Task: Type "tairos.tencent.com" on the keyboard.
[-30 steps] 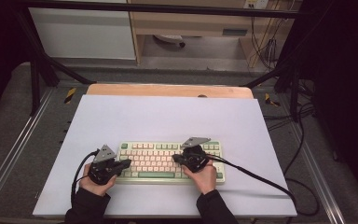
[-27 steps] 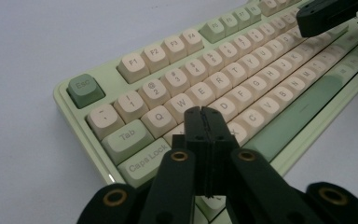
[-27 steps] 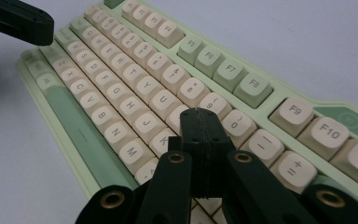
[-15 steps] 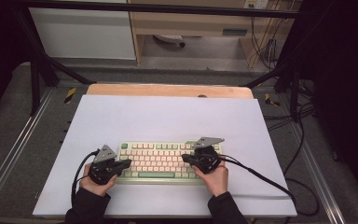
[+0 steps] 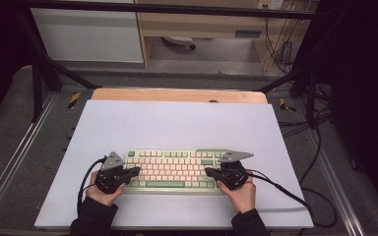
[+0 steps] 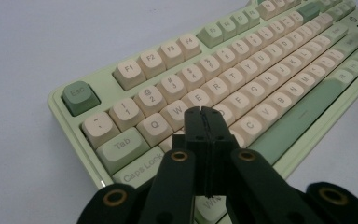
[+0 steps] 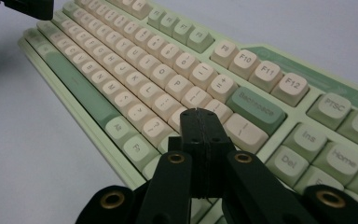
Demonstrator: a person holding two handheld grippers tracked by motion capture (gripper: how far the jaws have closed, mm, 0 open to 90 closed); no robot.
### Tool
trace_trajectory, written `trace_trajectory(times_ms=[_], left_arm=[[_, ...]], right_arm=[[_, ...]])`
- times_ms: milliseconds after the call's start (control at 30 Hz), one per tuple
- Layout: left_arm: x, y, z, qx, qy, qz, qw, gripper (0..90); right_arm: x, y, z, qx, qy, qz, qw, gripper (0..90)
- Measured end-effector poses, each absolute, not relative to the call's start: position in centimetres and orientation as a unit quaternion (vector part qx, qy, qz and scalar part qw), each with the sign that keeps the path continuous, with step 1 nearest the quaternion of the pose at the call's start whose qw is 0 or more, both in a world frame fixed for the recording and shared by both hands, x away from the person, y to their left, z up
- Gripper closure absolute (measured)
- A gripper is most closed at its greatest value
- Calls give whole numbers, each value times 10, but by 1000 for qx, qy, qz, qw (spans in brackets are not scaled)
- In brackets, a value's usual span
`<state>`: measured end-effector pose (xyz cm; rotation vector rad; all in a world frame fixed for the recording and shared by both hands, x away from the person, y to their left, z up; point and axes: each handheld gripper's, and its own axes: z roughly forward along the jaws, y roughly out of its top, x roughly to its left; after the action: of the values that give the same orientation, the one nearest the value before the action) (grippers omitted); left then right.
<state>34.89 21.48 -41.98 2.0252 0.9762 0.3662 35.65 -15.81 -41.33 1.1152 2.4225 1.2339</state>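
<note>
At the lower middle of the high view, both grippers, left and right, jaws pressed together, hovered over the pale green keyboard with cream keys, blunt tips seemingly for poking keys

Keyboard on mat, near front edge.

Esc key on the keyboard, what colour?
Dark sage green, unlike the cream keys beside it. The Esc key shows best in the left gripper view.

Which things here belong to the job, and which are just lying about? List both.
In the job: keyboard; left gripper, fingers shut; right gripper, fingers shut.

Lying about: white mat; wooden board; yellow-black tape marks.
</note>
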Motion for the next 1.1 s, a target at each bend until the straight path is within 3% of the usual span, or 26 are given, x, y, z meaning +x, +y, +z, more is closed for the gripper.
trace_trajectory(times_ms=[1100], left_arm=[[363, 195, -432, 825, 378, 147, 394, 900]], right_arm=[[349, -170, -419, 381, 817, 421, 101, 900]])
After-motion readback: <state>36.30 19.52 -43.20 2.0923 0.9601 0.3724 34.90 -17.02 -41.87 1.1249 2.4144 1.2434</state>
